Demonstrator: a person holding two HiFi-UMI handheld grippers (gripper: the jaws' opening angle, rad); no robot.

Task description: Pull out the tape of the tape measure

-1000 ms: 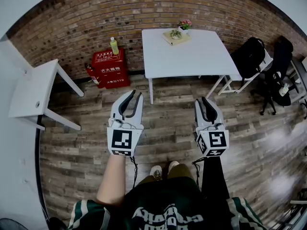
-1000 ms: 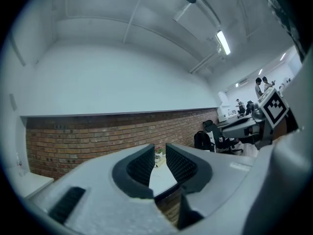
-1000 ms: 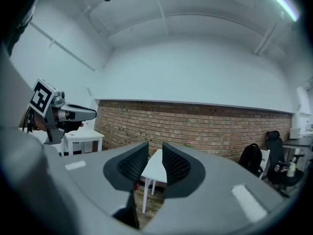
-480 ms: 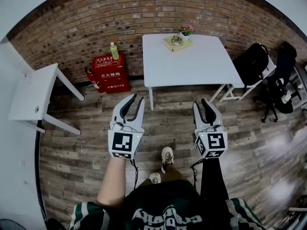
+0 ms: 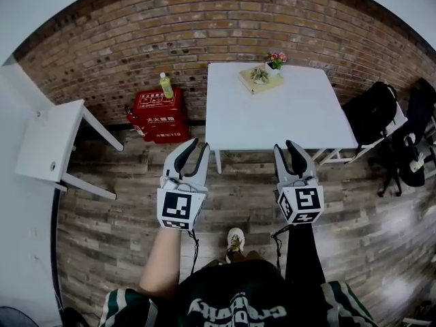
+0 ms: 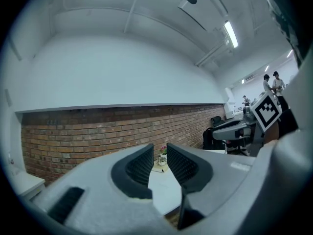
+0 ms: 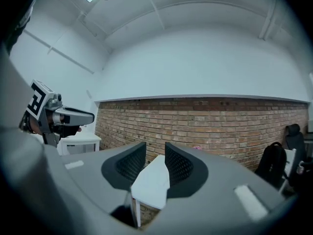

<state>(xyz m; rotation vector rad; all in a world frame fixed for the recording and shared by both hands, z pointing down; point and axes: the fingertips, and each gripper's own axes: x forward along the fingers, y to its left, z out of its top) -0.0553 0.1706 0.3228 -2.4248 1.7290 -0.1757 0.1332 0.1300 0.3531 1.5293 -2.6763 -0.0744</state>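
Observation:
I make out no tape measure for certain. A white table (image 5: pixel 272 114) stands by the brick wall, bearing a small flower pot (image 5: pixel 276 60) and a yellowish pad (image 5: pixel 261 80) with a small greenish thing on it. My left gripper (image 5: pixel 197 144) and right gripper (image 5: pixel 285 145) are held level over the wooden floor, pointing at the table's near edge. Both have just been opening, and nothing is between their jaws. The left gripper (image 6: pixel 160 148) frames the table (image 6: pixel 164 190) and the pot. Through the right gripper (image 7: pixel 155 146) I see the table's corner (image 7: pixel 154 180).
A red box (image 5: pixel 158 111) with a green bottle (image 5: pixel 166 85) on top sits left of the table. A white side table (image 5: pixel 51 145) stands at the far left. A black backpack (image 5: pixel 373 114) on a chair and more dark bags (image 5: pixel 415 142) are at the right.
The table and the wall have come nearer in the head view. Both grippers have moved forward toward the table's edge, their jaws a little wider. A shoe has stepped forward.

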